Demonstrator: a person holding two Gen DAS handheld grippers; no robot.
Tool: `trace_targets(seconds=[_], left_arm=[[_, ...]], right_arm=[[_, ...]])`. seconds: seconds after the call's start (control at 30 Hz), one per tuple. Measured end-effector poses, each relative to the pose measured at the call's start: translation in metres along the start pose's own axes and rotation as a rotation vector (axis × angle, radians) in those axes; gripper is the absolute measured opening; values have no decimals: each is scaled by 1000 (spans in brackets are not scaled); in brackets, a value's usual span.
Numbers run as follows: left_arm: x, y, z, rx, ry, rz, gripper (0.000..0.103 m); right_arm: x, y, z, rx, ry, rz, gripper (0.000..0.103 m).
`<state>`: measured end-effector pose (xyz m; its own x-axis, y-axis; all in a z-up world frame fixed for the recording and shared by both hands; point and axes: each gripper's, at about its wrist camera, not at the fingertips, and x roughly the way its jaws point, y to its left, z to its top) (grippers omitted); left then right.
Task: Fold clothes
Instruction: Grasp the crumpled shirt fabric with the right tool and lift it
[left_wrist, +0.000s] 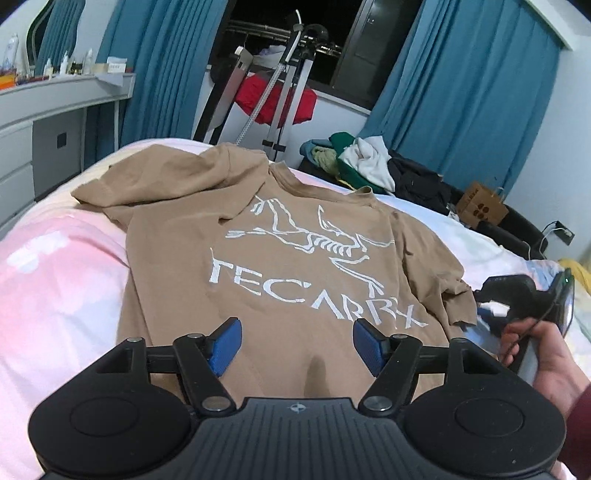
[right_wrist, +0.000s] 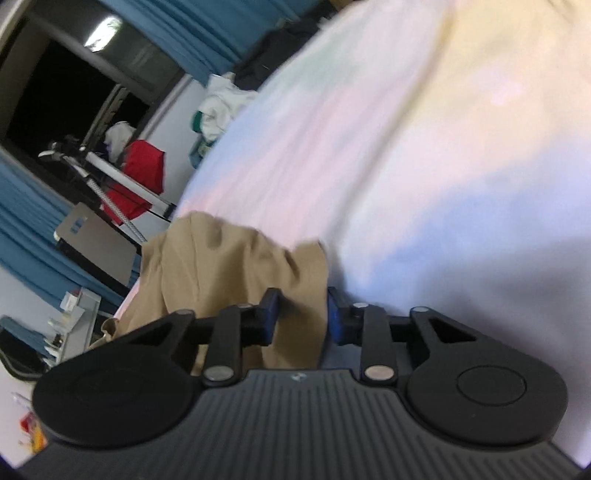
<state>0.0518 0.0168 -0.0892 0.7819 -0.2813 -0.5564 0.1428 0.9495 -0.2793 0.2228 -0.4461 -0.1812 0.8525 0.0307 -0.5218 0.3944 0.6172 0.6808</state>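
Tan T-shirt (left_wrist: 295, 258) spread print-side up across pastel bedspread (left_wrist: 55, 266), white bird-skeleton logo and lettering facing up, collar end toward window, near hem under the camera. Left gripper (left_wrist: 297, 347) hovering over lower part of shirt, blue pads (left_wrist: 227, 345) spread wide, nothing between them. Right gripper (right_wrist: 301, 317) at shirt's right sleeve, jaws partly closed around a bunched fold of tan fabric, pads (right_wrist: 334, 314) on either side; grip firmness hard to tell through motion blur. Right hand (left_wrist: 543, 354) visible at frame edge holding that tool. Pile of clothes (left_wrist: 362, 162) beyond bed, blue curtains (left_wrist: 461, 85) and red garment (left_wrist: 277, 99) on rack behind.
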Motion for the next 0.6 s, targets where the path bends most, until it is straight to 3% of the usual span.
trace_targets(seconds=[0.07,0.2,0.37,0.5,0.6], left_arm=[[3,2,-1,2,8,-6,69],[12,1,-2,1,18,-10,69],[25,-2,-5,25,32,13,68],[36,0,-6,25,59,29,68],[39,1,-5,19,67,34,68]], right_arm=[[5,5,10,-28,-41,-4,9],[-1,14,38,-39,-203,13,8],[2,27,75,-125,-382,-28,8],[19,21,83,-168,-399,-64,10],[27,10,82,-118,-335,-60,11]])
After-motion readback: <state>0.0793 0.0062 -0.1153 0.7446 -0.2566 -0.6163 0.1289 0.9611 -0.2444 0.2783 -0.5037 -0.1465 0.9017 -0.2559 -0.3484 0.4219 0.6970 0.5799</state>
